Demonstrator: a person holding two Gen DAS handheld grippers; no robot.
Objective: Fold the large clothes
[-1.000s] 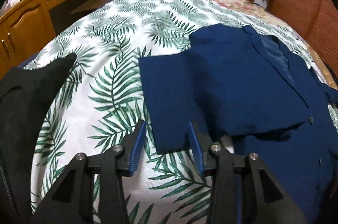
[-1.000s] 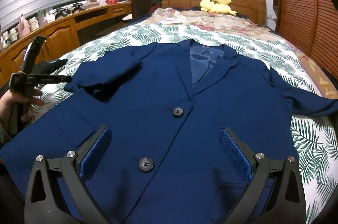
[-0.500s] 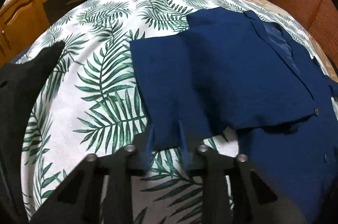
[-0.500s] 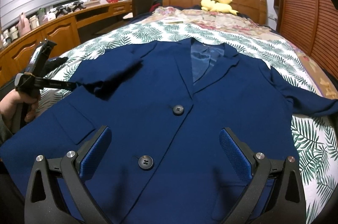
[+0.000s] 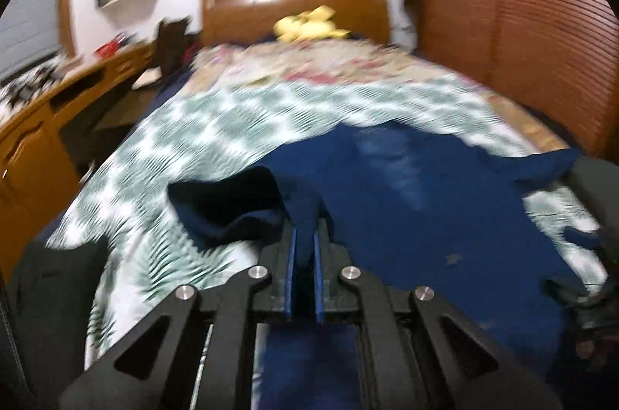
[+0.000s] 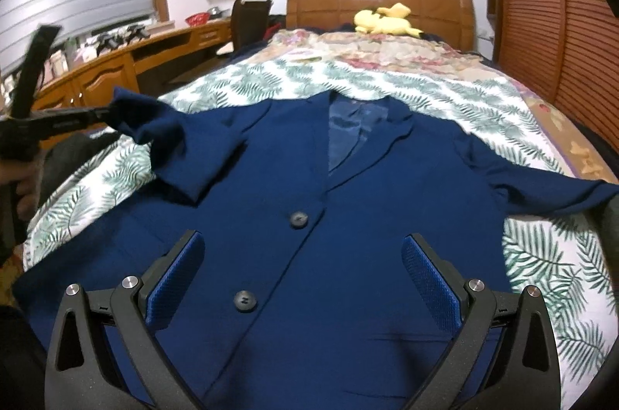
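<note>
Through the left wrist view, blurred: left gripper (image 5: 305, 240) clamped on the cuff of the blazer's sleeve (image 5: 247, 205), raised off the bed (image 5: 162, 147), probably for carrying across the chest.

Through the right wrist view: navy blazer (image 6: 309, 209) spread front-up mid-bed, collar toward the headboard (image 6: 381, 2); right gripper (image 6: 305, 274) poised wide open and empty over the lower button (image 6: 243, 300), seemingly waiting.

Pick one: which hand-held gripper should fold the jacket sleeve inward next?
Left. The left hand-held gripper is shut on the sleeve of the jacket, lifted off the bedspread. The right hand-held gripper is open, empty, over the front.
</note>
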